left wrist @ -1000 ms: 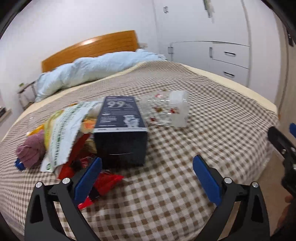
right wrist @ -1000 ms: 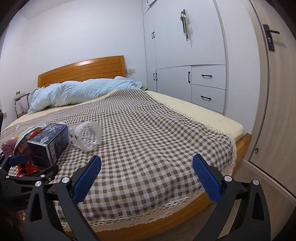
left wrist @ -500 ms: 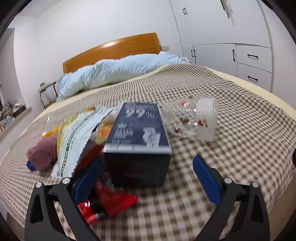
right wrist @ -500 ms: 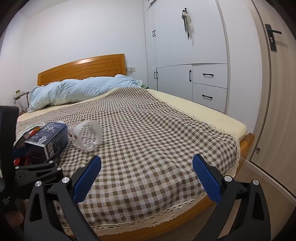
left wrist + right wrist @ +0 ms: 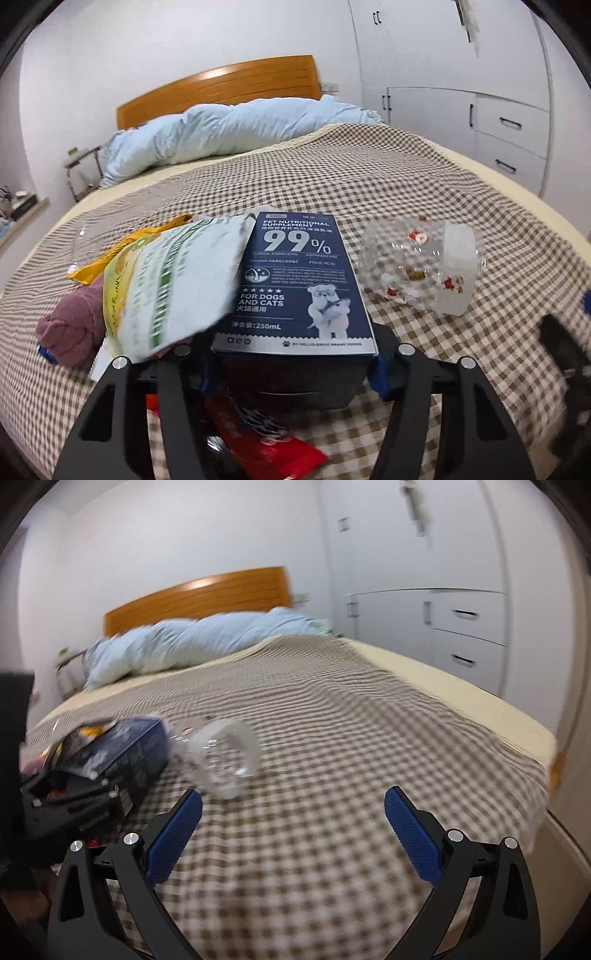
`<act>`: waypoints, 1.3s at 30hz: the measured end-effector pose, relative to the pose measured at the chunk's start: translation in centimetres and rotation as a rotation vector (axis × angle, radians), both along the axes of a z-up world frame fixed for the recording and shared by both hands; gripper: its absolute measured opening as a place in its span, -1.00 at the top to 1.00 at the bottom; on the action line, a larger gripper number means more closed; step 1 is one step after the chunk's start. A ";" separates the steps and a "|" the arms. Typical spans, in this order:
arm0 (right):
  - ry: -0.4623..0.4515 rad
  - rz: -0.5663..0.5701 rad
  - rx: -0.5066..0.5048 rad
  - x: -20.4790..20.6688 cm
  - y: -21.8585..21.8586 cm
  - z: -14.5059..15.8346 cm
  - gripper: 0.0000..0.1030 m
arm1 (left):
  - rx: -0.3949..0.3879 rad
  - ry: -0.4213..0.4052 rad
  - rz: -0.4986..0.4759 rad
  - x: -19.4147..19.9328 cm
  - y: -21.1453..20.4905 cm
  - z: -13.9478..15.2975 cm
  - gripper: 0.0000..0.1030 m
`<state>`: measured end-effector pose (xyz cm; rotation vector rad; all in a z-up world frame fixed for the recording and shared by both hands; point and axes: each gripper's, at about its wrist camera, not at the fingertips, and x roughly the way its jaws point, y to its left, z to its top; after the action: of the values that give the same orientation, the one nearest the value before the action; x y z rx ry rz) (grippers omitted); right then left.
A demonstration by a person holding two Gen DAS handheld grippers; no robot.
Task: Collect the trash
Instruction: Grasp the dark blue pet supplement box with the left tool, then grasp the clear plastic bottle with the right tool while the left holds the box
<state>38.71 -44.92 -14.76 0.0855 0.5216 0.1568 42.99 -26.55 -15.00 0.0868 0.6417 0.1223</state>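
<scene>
While lying flat, box (image 5: pixel 299 280) points at headboard | left claw (image 5: pixel 291 373) closing around it | right claw (image 5: pixel 293 834) agape

Right gripper (image 5: pixel 293 834) low in frame, blue pads (image 5: pixel 412 840) wide apart, nothing between, over checked blanket (image 5: pixel 351 746). Picture blurred. Clear jar (image 5: pixel 221 762) on its side just beyond left pad, mouth toward camera. Dark blue box (image 5: pixel 125 755) touching jar's left side. Left gripper (image 5: pixel 70 805) at box's near end; jaw state unclear. Wrappers behind box, too blurred to tell. Pale blue duvet (image 5: pixel 199 642) at wooden headboard (image 5: pixel 195 598). White wardrobe (image 5: pixel 424 590) right.
</scene>
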 end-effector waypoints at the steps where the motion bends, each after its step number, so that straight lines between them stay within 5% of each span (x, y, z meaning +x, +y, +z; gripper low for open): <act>1: 0.011 0.028 -0.007 0.4 0.3 0.0 -0.84 | -0.015 0.000 -0.016 0.0 0.6 0.4 -0.14; 11: 0.158 0.197 -0.101 6.9 3.6 0.5 -0.84 | 0.019 -0.033 -0.110 0.2 2.3 2.2 -0.14; 20: 0.297 0.279 -0.055 11.6 5.5 -1.9 -0.84 | -0.035 0.004 -0.155 1.5 3.8 1.3 -0.14; 24: 0.265 0.314 0.066 11.1 4.4 -1.6 -0.84 | -0.065 -0.001 -0.163 1.5 4.3 1.4 -0.14; 26: 0.251 0.344 0.104 10.6 4.1 -1.5 -0.42 | -0.072 0.001 -0.166 1.3 4.4 1.3 -0.14; 32: 0.253 0.372 0.108 8.1 3.2 -1.1 -0.43 | -0.078 -0.007 -0.180 0.4 4.2 1.9 -0.14; 39: 0.187 0.280 0.060 4.2 1.5 1.8 -0.42 | -0.087 -0.026 -0.219 -2.0 2.9 4.2 -0.14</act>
<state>42.89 -43.38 -12.96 0.0861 0.7146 0.4413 41.04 -23.64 -10.82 0.0710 0.6065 -0.1157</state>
